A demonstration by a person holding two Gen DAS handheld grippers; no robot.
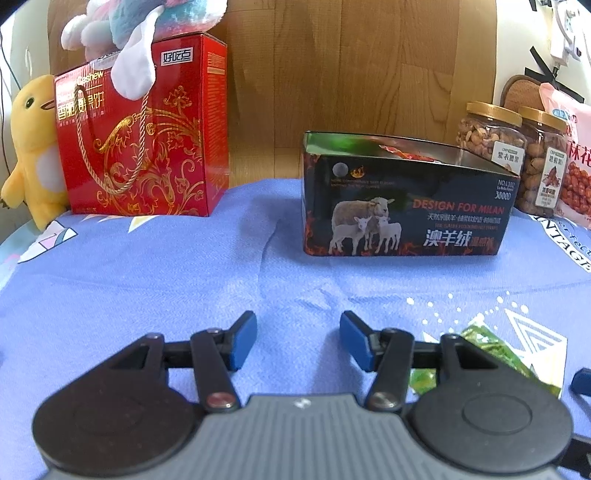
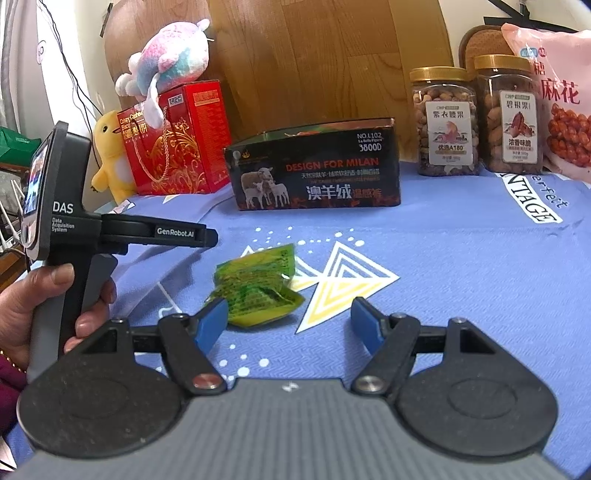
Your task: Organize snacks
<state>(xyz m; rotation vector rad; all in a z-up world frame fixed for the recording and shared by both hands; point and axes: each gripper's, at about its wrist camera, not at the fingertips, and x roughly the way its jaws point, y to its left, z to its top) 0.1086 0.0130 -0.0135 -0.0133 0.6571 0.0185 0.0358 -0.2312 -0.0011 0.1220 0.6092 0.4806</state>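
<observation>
Green snack packets (image 2: 258,286) lie on the blue cloth (image 2: 461,258), just ahead of my right gripper (image 2: 290,325), nearer its left finger. They also show in the left wrist view (image 1: 491,350), right of my left gripper (image 1: 298,339). Both grippers are open and empty, low over the cloth. An open black box with sheep on it (image 1: 402,199) stands behind and holds a red packet; it also shows in the right wrist view (image 2: 314,168). The left gripper's body (image 2: 74,236) shows at left in the right wrist view.
A red gift box (image 1: 144,140) with a plush toy (image 1: 147,26) on top and a yellow plush duck (image 1: 31,147) stand at back left. Two nut jars (image 2: 443,122) (image 2: 511,118) and a pink snack bag (image 2: 557,96) stand at back right. A wooden board (image 2: 314,62) stands behind.
</observation>
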